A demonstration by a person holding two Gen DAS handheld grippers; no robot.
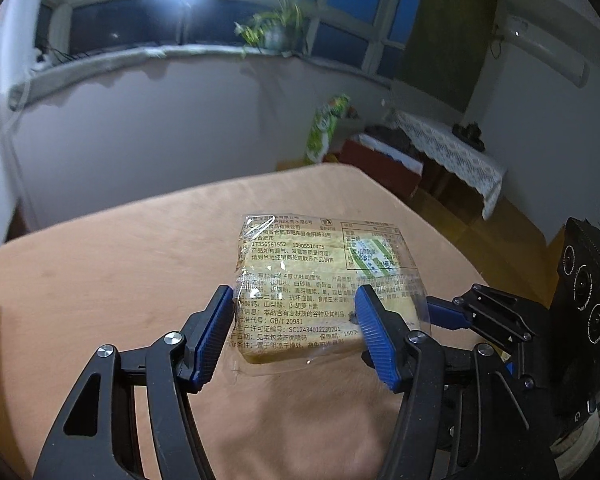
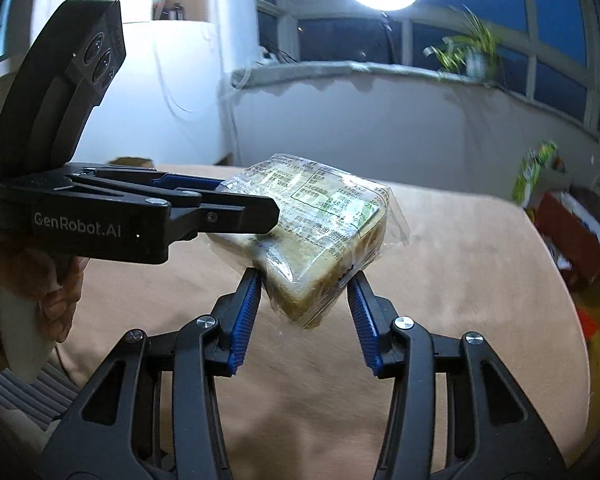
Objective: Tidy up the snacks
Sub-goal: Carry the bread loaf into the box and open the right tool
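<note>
A packet of sliced bread in clear printed wrap [image 1: 316, 280] is held in the air above the tan-covered table [image 1: 100, 272]. My left gripper [image 1: 294, 308] is shut on the packet's near side, blue pads on both flanks. In the right wrist view the same bread packet [image 2: 320, 232] hangs between both tools. My right gripper [image 2: 304, 284] is shut on its lower corner. The left gripper [image 2: 256, 200] comes in from the left and clamps the packet's far side. The right gripper [image 1: 452, 316] shows at the right of the left wrist view.
A green snack bag [image 1: 324, 128] stands on the floor beyond the table's far edge, next to a red box [image 1: 380, 160]. A lace-covered low table [image 1: 452, 148] is at the back right. The table's tan cloth [image 2: 460, 280] spreads under both grippers.
</note>
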